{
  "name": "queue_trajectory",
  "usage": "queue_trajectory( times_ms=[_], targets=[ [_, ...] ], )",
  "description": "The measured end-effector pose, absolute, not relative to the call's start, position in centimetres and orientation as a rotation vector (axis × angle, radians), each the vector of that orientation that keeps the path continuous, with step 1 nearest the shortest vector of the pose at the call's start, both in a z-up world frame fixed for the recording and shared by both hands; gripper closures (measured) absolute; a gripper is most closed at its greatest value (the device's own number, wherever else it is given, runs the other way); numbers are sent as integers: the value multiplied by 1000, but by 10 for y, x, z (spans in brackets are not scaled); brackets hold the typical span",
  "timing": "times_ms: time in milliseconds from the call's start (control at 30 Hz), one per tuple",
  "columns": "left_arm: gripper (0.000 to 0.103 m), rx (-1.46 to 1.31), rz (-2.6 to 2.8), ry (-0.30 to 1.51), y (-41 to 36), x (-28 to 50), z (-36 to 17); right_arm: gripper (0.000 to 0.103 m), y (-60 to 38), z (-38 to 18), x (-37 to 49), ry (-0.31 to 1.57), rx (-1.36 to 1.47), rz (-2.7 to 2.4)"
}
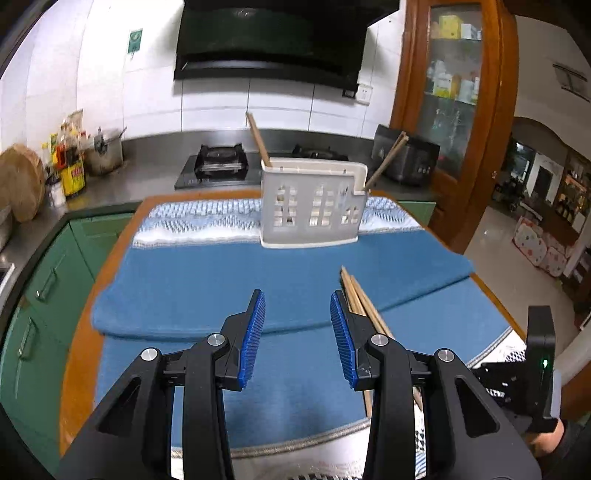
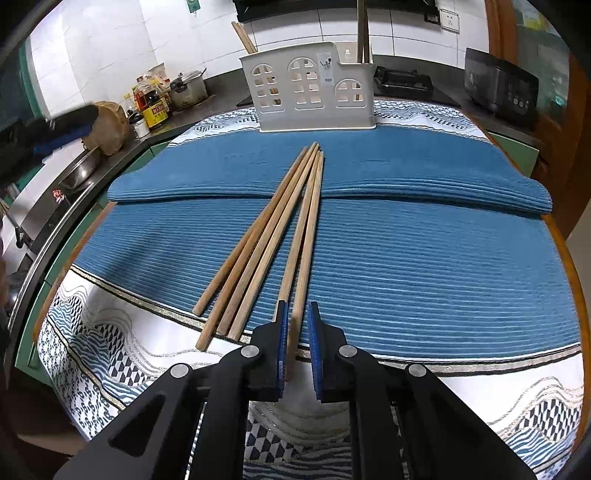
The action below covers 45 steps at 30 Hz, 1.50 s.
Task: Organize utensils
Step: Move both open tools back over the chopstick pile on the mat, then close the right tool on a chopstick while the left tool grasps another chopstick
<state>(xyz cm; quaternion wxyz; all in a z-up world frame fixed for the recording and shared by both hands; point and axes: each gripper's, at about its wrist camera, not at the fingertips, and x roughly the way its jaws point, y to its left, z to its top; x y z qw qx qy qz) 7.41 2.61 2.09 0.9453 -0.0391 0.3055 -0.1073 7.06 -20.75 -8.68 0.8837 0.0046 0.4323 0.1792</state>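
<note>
right gripper (image 2: 297,325): nearly closed round one chopstick (image 2: 303,254), maybe pinching | stick points at white holder (image 2: 314,92) | left gripper (image 1: 297,328): spread, empty, farther

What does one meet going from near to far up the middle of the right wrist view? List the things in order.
Right gripper with a chopstick between its pads → white patterned cloth border → loose chopsticks on the blue mat → white utensil holder → tiled wall.
</note>
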Motion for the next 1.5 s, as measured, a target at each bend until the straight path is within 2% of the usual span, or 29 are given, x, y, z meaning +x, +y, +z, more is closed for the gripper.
queue_trajectory(
  times_ms=[133,700,1167,1500],
  targets=[
    [66,-99,-229,659,23,70,4,95,-204,-89,73,902,-3,362],
    [66,-101,-257,763,5,58,-36,95,-198,-100,80,925,-29,329],
    [66,-47,-357,861,-43,62,-72,96,-223,-86,71,854,11,300],
    [77,-26,-314,913,-59,83,-92,96,-241,-50,56,742,38,306]
  ],
)
